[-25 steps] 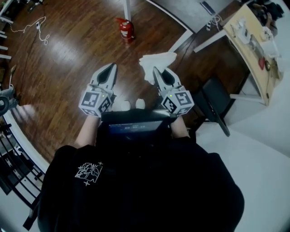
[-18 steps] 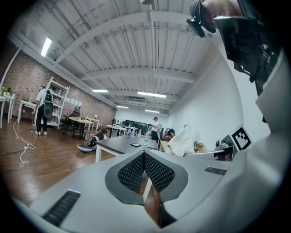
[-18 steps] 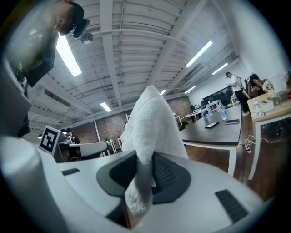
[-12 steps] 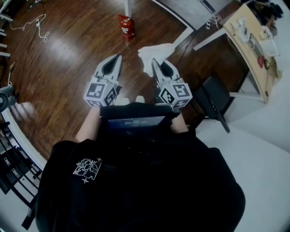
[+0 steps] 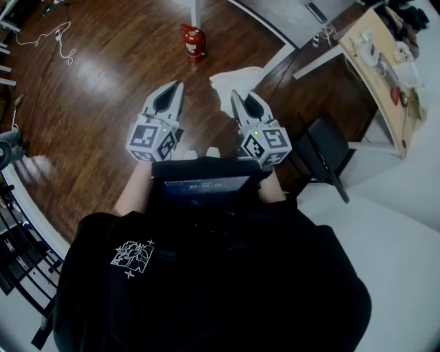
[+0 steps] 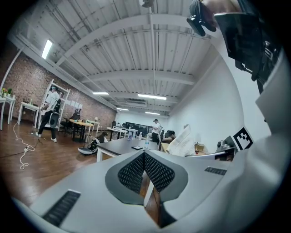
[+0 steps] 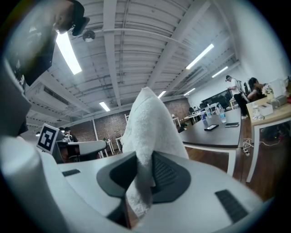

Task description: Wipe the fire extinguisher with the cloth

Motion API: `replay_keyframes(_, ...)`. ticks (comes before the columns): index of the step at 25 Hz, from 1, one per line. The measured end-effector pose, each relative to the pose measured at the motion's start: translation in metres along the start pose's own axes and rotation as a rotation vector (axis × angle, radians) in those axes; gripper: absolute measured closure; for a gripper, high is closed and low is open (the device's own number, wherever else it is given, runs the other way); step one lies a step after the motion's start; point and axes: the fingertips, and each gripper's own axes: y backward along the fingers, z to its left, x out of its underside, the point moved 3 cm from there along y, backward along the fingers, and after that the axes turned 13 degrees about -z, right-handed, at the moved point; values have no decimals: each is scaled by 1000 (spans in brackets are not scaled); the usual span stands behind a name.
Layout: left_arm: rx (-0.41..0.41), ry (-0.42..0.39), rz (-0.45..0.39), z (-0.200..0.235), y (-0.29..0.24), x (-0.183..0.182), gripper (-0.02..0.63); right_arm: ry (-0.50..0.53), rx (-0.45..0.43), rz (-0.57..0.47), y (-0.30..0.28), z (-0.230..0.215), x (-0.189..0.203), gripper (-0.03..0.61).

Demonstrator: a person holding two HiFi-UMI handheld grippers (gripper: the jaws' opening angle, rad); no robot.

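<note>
A red fire extinguisher (image 5: 193,42) stands on the wooden floor, far ahead of both grippers in the head view. My right gripper (image 5: 236,94) is shut on a white cloth (image 5: 232,81), whose loose part fans out beyond the jaw tips. In the right gripper view the cloth (image 7: 146,136) is pinched between the dark pads and rises in front of the camera. My left gripper (image 5: 176,86) is held level beside the right one, shut with nothing in it; in the left gripper view its pads (image 6: 157,171) meet at the tip.
A white post (image 5: 193,12) rises behind the extinguisher. A light wooden desk (image 5: 387,72) with small items stands at the right, a dark chair (image 5: 325,152) nearer. A white cable (image 5: 60,41) lies on the floor at the upper left. People work at distant tables (image 6: 119,146).
Over the last second both grippers have drifted slightly forward and closer together, the cloth still in the right one. In the last half second almost nothing has moved.
</note>
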Motion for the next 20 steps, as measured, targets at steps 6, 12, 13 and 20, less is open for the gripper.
replay_keyframes(6,2,-2,-11,2,0,-4,615,8,2,-11,0,0,-1,479)
replay_keyframes(12,13,1,-18,3,-1,-5,615,16,2,-13,-1,0,0,479)
replay_keyframes(13,14,0,-18,3,-1,-5,615,13,3,-12,-1,1,-1,479)
replay_keyframes(20,22,1,-24,4,-1,-5,615,27,1,-17,-2,1,3,479)
